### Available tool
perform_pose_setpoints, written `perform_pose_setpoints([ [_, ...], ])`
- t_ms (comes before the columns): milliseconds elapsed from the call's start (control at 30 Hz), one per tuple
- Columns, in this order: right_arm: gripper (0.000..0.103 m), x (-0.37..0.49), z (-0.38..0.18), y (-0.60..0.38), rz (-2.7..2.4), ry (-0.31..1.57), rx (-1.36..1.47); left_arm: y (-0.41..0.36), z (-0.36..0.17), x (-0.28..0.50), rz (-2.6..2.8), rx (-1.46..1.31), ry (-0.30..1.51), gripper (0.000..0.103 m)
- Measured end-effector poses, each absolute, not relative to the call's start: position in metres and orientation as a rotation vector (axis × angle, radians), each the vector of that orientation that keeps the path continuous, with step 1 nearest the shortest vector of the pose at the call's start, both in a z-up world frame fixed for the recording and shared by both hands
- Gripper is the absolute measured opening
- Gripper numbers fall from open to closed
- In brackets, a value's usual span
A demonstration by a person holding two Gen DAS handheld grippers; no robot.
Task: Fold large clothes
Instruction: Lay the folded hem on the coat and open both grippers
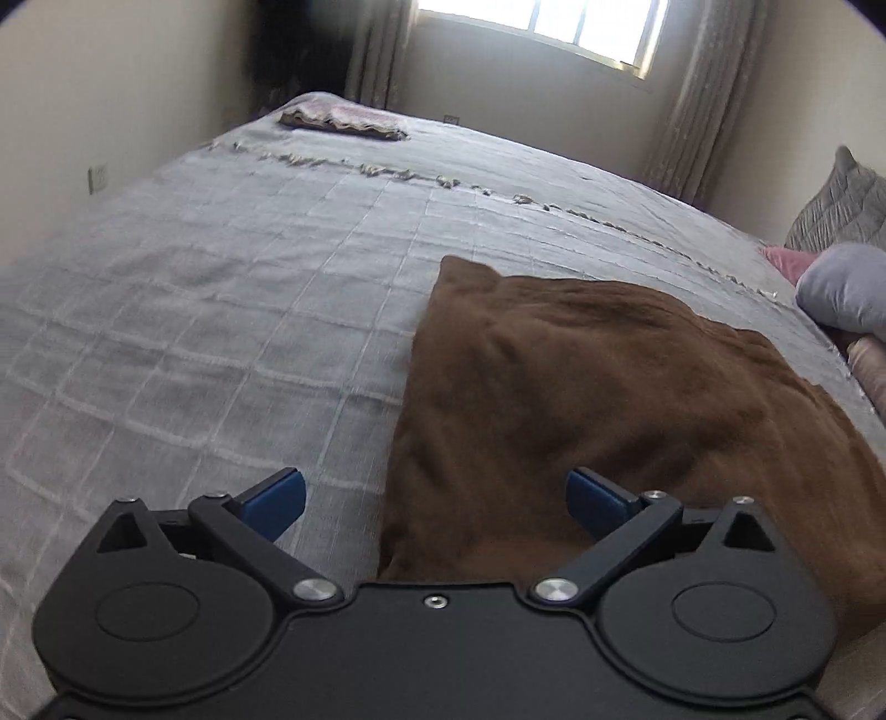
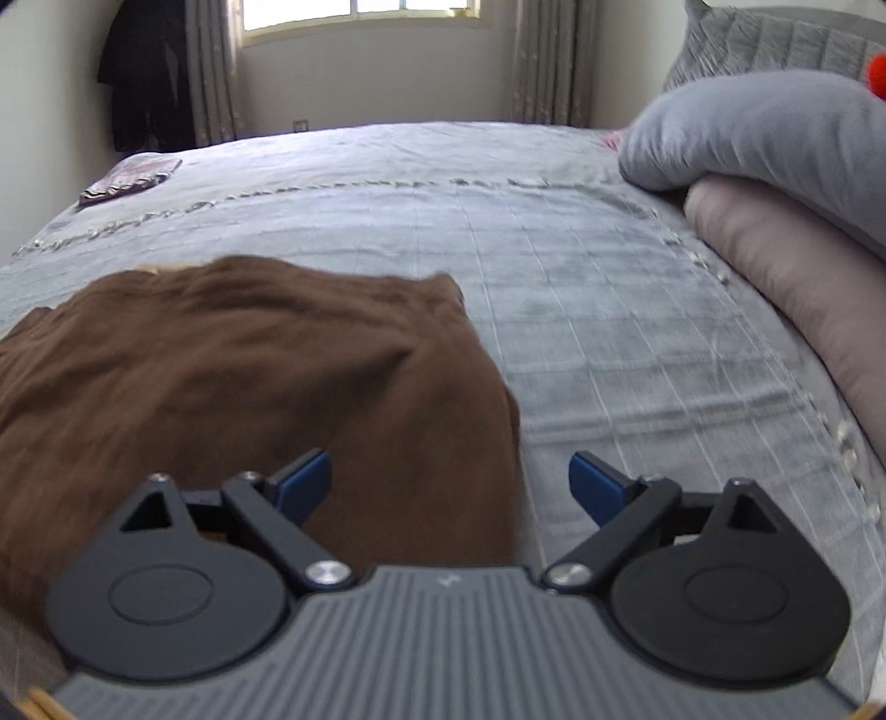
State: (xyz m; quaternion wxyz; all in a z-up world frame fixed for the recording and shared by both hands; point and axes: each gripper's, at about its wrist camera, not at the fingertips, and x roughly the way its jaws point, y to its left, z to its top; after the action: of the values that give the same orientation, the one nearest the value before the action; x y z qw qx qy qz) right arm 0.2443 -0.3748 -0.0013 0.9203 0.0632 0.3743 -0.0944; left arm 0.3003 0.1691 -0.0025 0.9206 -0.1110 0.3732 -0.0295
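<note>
A brown garment (image 1: 609,399) lies folded on the grey bedspread (image 1: 221,310). My left gripper (image 1: 436,498) stands wide open over the garment's left edge, its blue pads (image 1: 277,495) apart with nothing pinched. In the right wrist view the same brown garment (image 2: 249,376) fills the left half, on the grey bedspread (image 2: 609,343). Over its right edge my right gripper (image 2: 451,487) is wide open too, with its blue pads (image 2: 601,484) clear of the cloth. Neither gripper holds anything.
A small folded patterned cloth (image 1: 343,119) lies at the bed's far corner. Grey and beige pillows (image 2: 775,183) are stacked at the right. A curtained window (image 1: 531,27) is beyond the bed, and dark clothes (image 2: 147,77) hang by the wall.
</note>
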Motion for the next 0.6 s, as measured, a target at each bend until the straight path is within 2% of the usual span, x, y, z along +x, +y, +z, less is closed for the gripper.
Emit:
perform_pose_setpoints([
  [167,0.094,0.217,-0.018,-0.377,-0.197,0.808,0.182,0.195,-0.021,0.274,-0.064,-0.390,0.828,0.101],
  [400,0.094,0.208,-0.027,-0.352,-0.209,0.840,0.105,0.196,-0.051,0.270,-0.133,-0.600,0.909,0.101],
  [600,0.094,0.191,-0.026,-0.353,-0.215,0.813,0.171,0.180,-0.059,0.275,-0.124,-0.645,0.854,0.098],
])
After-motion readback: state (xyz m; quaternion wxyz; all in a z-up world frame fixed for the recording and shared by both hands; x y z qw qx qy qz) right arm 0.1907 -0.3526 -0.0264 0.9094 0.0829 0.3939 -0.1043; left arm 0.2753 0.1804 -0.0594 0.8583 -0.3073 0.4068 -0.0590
